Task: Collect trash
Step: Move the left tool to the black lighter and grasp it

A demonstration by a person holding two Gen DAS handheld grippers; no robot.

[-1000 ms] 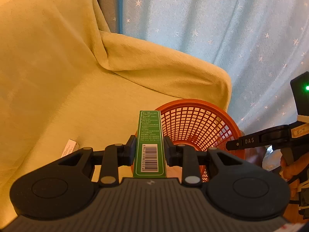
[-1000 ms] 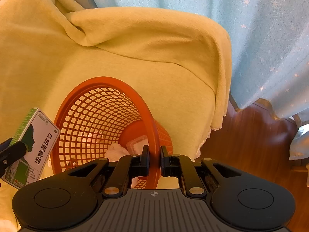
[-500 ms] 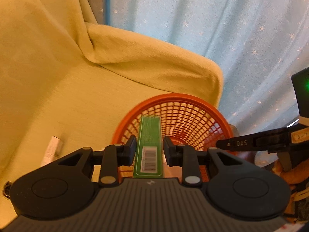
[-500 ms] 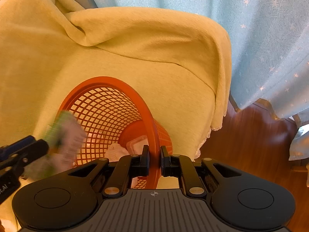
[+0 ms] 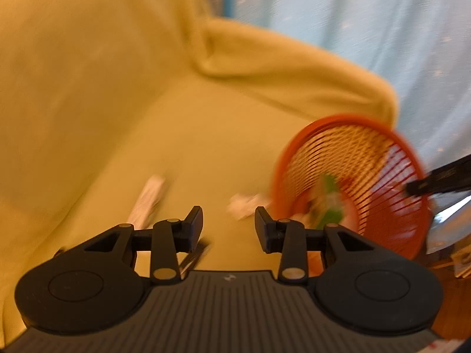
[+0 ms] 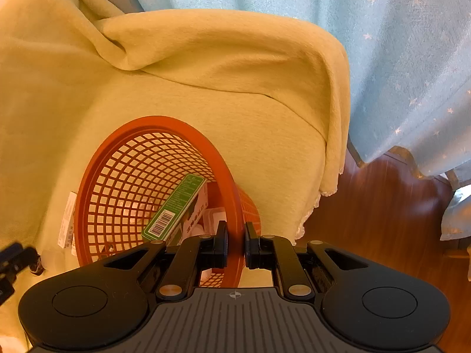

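Observation:
An orange mesh basket (image 6: 153,135) (image 5: 347,123) rests tilted against a sofa covered in yellow cloth. My right gripper (image 6: 235,244) is shut on the basket's rim. A green and white box (image 6: 176,206) (image 5: 328,206) lies inside the basket on top of white scraps. My left gripper (image 5: 229,229) is open and holds nothing, hanging over the sofa seat to the left of the basket; that view is blurred. On the seat lie a small white box (image 5: 148,200) (image 6: 67,220) and a crumpled white scrap (image 5: 245,206).
The yellow sofa cloth (image 6: 206,67) covers the seat, back and arm. A pale blue starred curtain (image 6: 397,44) hangs behind. Dark wooden floor (image 6: 376,220) lies to the right of the sofa. A small dark object (image 5: 195,257) lies on the seat under my left fingers.
My left gripper opened and let go of the green box, which dropped into the basket. The left gripper then swung left, away from the basket. The right gripper kept its hold on the rim.

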